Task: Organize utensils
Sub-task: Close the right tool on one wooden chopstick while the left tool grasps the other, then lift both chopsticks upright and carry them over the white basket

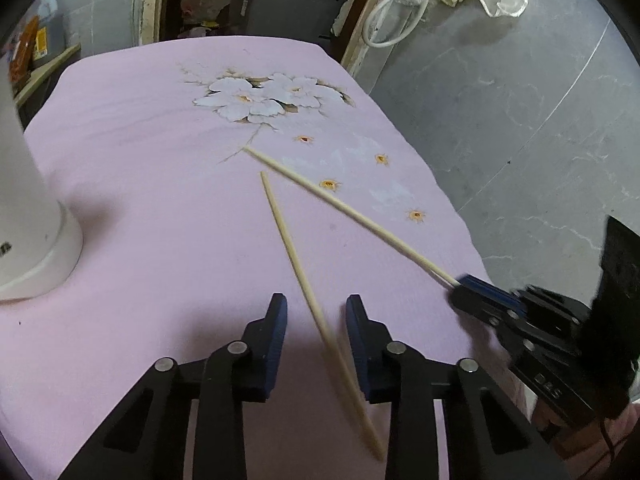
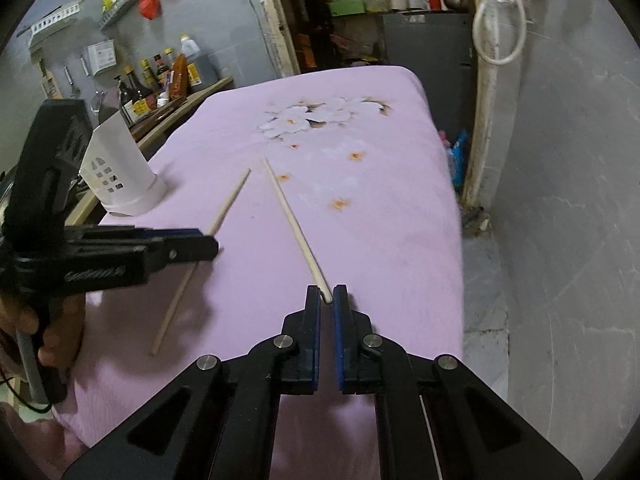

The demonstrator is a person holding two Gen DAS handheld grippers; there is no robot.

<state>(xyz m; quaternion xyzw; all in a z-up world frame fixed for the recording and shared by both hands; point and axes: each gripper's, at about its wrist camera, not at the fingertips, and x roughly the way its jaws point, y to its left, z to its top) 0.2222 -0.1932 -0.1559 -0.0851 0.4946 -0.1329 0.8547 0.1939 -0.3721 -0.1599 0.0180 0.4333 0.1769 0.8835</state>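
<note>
Two pale wooden chopsticks lie on a pink flowered cloth (image 1: 152, 184). One chopstick (image 1: 295, 265) runs between the fingers of my left gripper (image 1: 316, 314), close to the right finger; the jaws stand apart and do not press it. Seen from the right wrist, that left gripper (image 2: 208, 246) hovers over the same chopstick (image 2: 229, 203). My right gripper (image 2: 327, 295) is shut on the near end of the other chopstick (image 2: 292, 220), which slants away over the cloth. In the left wrist view this right gripper (image 1: 460, 285) pinches that stick (image 1: 348, 211) at the right. A white holder (image 2: 120, 168) stands at the left.
The white holder (image 1: 32, 220) fills the left edge of the left wrist view. The cloth's right edge (image 2: 452, 200) drops to a grey floor (image 2: 560, 240). Several sauce bottles (image 2: 160, 76) stand on a shelf behind the table at left. A hand (image 2: 52, 344) grips the left tool.
</note>
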